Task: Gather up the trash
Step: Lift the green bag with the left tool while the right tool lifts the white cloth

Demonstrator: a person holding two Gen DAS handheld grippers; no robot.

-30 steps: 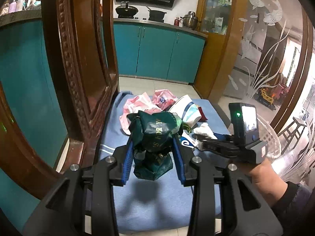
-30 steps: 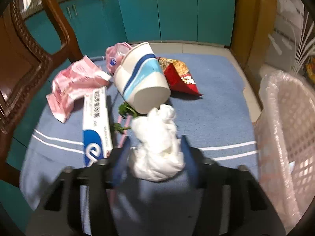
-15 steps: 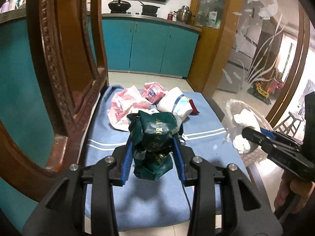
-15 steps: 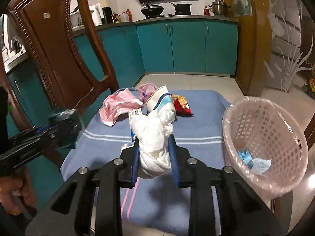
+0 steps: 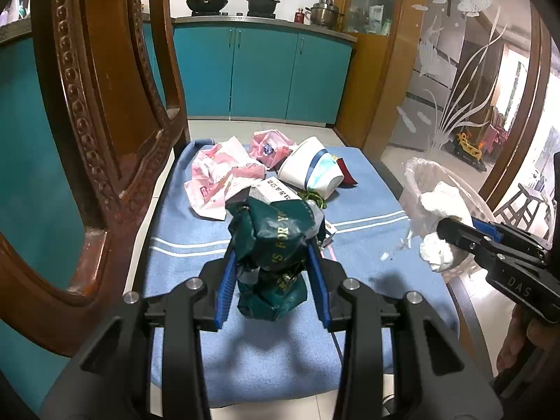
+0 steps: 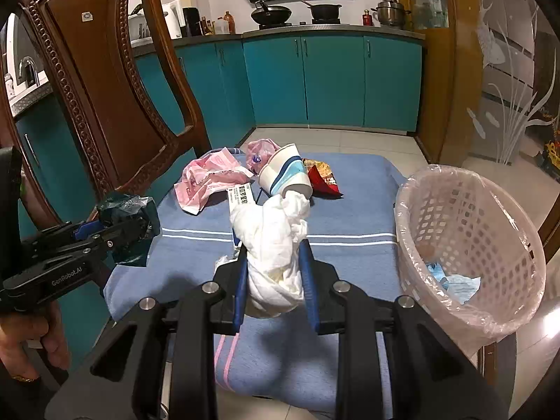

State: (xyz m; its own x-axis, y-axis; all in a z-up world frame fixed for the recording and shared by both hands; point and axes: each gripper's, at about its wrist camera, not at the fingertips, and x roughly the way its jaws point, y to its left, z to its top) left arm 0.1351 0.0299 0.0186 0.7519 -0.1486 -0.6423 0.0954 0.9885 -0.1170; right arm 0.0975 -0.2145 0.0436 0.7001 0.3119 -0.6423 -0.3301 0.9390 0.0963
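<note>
Since a second ago the right claw (image 6: 273, 287) has risen off the blue cloth with the white tissue wad (image 6: 274, 248) and swung toward the pink basket (image 6: 490, 280); the left claw (image 5: 273, 280) has barely shifted, its grip unchanged.

Left wrist view: the left claw is clamped on a crumpled dark green bag (image 5: 276, 241), its blue pads pressing both sides, above the blue cloth (image 5: 245, 360) that covers the surface. Beyond the green bag on the cloth lie a pink plastic bag (image 5: 217, 182), a second pink wrapper (image 5: 269, 143), a tipped white paper cup (image 5: 311, 175) with a blue stripe, and a white carton (image 5: 276, 190) just behind the green bag. To the right of the green bag, the right claw (image 5: 441, 231) holds the white tissue wad (image 5: 439, 217) at the basket (image 5: 413, 175) rim. A carved wooden chair (image 5: 105, 112) stands left of the cloth.

Right wrist view: the right claw is closed narrowly on the tissue wad, which stands between the pads above the cloth (image 6: 350, 220), left of the basket. The basket is lined with clear film and holds blue scraps (image 6: 455, 280). A red snack packet (image 6: 322, 178) lies beside the cup (image 6: 285, 175), well left of the basket. At far left, the left claw (image 6: 129, 224) grips the green bag (image 6: 129, 210), a hand (image 6: 38, 336) below it.
</note>
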